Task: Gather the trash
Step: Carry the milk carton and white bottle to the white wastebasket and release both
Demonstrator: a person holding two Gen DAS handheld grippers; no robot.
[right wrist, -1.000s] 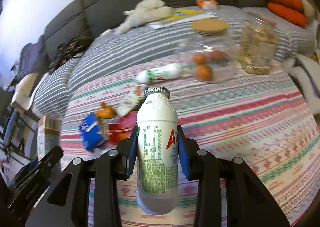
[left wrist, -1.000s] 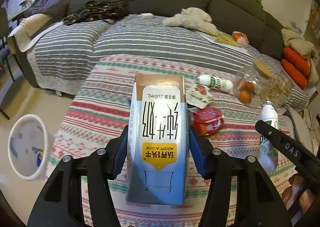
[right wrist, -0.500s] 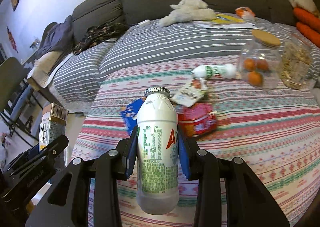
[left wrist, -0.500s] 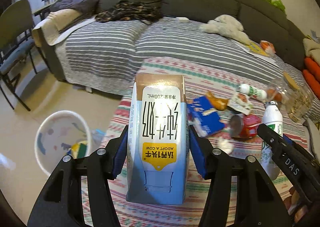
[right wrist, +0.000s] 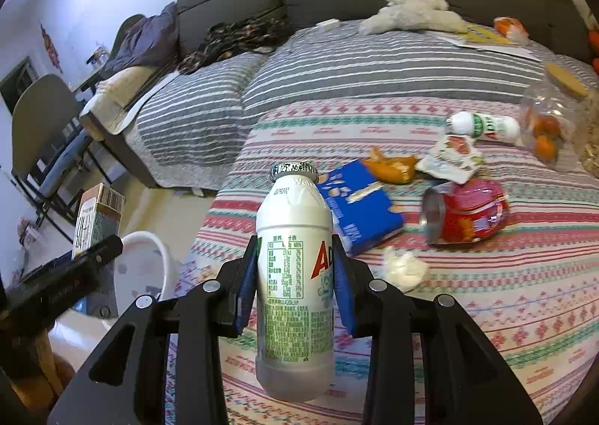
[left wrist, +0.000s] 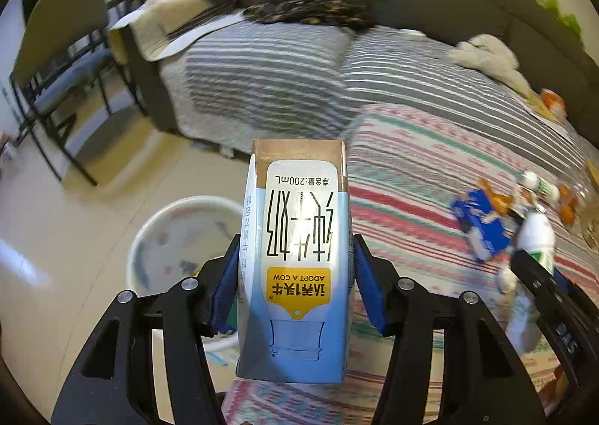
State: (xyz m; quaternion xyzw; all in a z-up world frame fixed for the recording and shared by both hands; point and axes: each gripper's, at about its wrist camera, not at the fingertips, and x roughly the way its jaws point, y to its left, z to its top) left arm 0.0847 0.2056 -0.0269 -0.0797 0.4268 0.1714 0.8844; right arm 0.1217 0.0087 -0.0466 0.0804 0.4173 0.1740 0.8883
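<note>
A milk carton [left wrist: 295,260], clamped in the left gripper [left wrist: 295,275], has been swung from over the table toward the trash bin [left wrist: 176,234], ready for dropping, while a bottle [right wrist: 295,275] is gripped by the right gripper [right wrist: 295,286].

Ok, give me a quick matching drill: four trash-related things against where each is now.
Things:
1. blue-and-white milk carton
2. white plastic drink bottle
3. crushed red can
4. white round bin

Places:
A. on the floor
B. in the right tool
C. lying on the patterned cloth
D. in the left tool

Pairs: 1-D, 2-B, 3-C, 4-A
</note>
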